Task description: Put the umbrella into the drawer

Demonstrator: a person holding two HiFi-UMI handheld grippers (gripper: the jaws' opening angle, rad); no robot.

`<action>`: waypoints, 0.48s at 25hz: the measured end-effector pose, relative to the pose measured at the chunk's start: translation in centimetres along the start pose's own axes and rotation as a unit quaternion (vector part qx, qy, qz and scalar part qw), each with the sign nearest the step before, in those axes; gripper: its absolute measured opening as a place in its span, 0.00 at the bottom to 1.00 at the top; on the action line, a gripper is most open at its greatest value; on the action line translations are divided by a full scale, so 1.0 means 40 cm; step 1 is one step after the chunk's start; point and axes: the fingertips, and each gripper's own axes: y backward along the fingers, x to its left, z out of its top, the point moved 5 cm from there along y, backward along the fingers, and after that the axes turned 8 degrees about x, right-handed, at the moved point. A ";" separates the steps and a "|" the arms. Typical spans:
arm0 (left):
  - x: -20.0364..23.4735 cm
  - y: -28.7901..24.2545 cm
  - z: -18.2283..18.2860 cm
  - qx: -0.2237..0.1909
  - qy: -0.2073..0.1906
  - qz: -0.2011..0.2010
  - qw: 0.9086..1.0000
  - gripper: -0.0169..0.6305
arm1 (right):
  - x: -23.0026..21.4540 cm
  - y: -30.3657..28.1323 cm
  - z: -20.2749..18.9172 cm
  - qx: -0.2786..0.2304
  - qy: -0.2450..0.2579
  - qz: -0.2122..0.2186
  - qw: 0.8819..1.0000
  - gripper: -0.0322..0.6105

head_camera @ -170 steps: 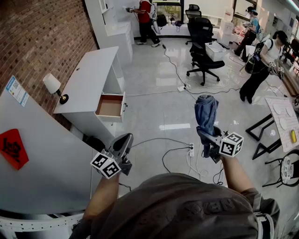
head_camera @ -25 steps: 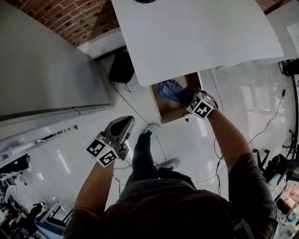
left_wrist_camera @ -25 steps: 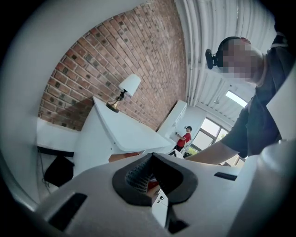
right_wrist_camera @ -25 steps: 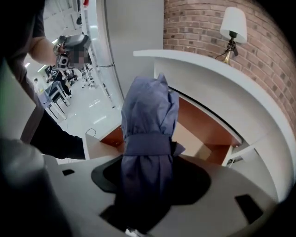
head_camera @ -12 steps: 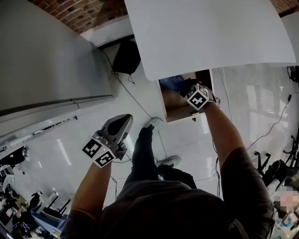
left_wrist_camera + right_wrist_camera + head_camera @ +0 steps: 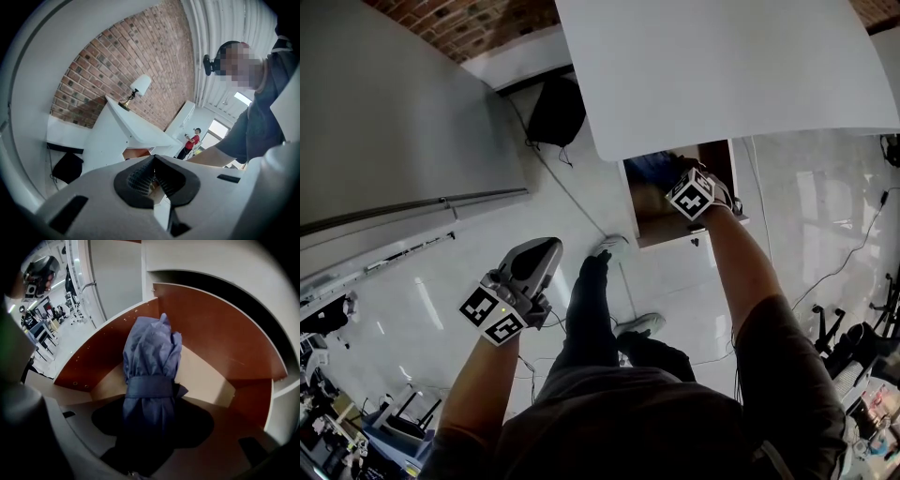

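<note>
The open drawer [image 6: 654, 223] under the white surface [image 6: 722, 66] holds the folded blue umbrella [image 6: 151, 362]. Its strapped body reaches from the right tool [image 6: 152, 430] out over the drawer's pale bottom, and its far end is close to a brown wall. The right tool is clamped on the umbrella's near end and points steeply down into the drawer.

Compared with a second ago, this tool sits lower in the drawer and less blue cloth shows past the surface's edge. Some seconds back the person stood well away from the drawer with the umbrella held upright in the air.

The umbrella lies straight ahead of the right tool, gripped between its jaws. The left tool [image 6: 539, 255] hangs well apart over the floor, jaws together with nothing in them.
</note>
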 end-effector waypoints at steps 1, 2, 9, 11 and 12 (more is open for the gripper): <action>0.001 0.000 -0.002 0.000 0.000 0.000 1.000 0.02 | -0.001 -0.006 0.003 -0.002 -0.003 -0.002 1.000 0.45; 0.001 0.000 -0.003 0.000 0.001 -0.001 1.000 0.02 | -0.003 -0.012 0.004 -0.004 -0.005 -0.003 1.000 0.45; 0.006 -0.004 -0.008 0.011 -0.001 -0.007 1.000 0.02 | -0.006 -0.035 0.002 0.018 0.005 -0.028 0.999 0.50; 0.004 -0.004 -0.009 0.013 -0.004 -0.009 1.000 0.02 | -0.006 -0.032 0.008 0.016 -0.001 -0.030 0.999 0.52; 0.003 -0.004 -0.008 0.013 -0.005 -0.010 1.000 0.02 | -0.003 -0.026 0.012 0.010 -0.005 -0.029 1.000 0.54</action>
